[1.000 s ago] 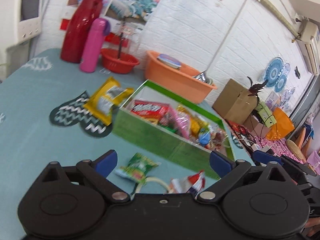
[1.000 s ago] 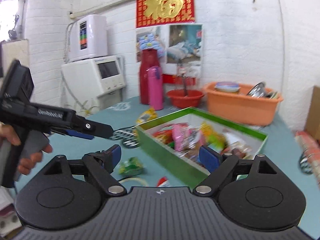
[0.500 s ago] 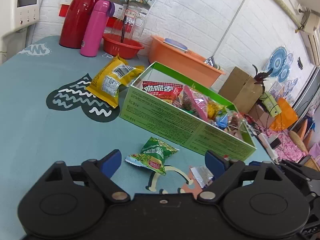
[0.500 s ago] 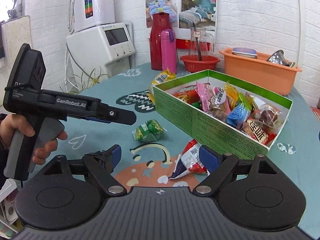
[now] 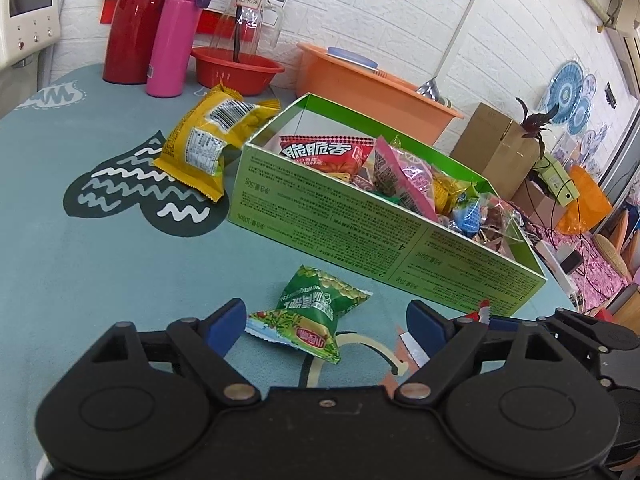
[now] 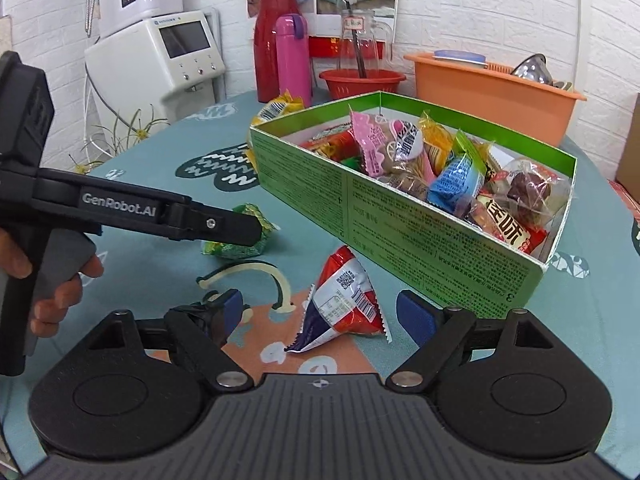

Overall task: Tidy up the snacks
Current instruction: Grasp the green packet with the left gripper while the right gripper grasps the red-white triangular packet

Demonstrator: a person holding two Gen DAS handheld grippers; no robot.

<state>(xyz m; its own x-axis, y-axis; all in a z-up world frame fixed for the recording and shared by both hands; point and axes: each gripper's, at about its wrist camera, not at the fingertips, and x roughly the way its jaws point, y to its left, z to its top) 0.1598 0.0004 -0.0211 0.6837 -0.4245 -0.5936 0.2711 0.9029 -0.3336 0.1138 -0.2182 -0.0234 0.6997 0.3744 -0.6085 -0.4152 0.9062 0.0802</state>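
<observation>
The bench (image 5: 100,248), under a teal patterned cloth, carries everything. The green box (image 5: 360,232) sits open at its middle and is the landmark: it is filled with wrapped snacks, a red packet at its far end and pink, yellow and blue ones toward its near corner. Behind the box stand an orange basin (image 5: 372,88), a red jug (image 5: 136,28), a pink flask (image 5: 174,36) and a red bowl (image 5: 236,70). A yellow bag (image 5: 208,140) lies at the box's far left corner, touching or just beside its wall.

In front of the box's long wall lie two loose snacks. The green packet (image 5: 312,316) rests between the spread fingers of the left tool (image 5: 326,320), which is released and grips nothing. The red-and-white packet (image 6: 346,300) lies just beside the box, between the parted fingers of the right tool (image 6: 320,312), also released and empty.
</observation>
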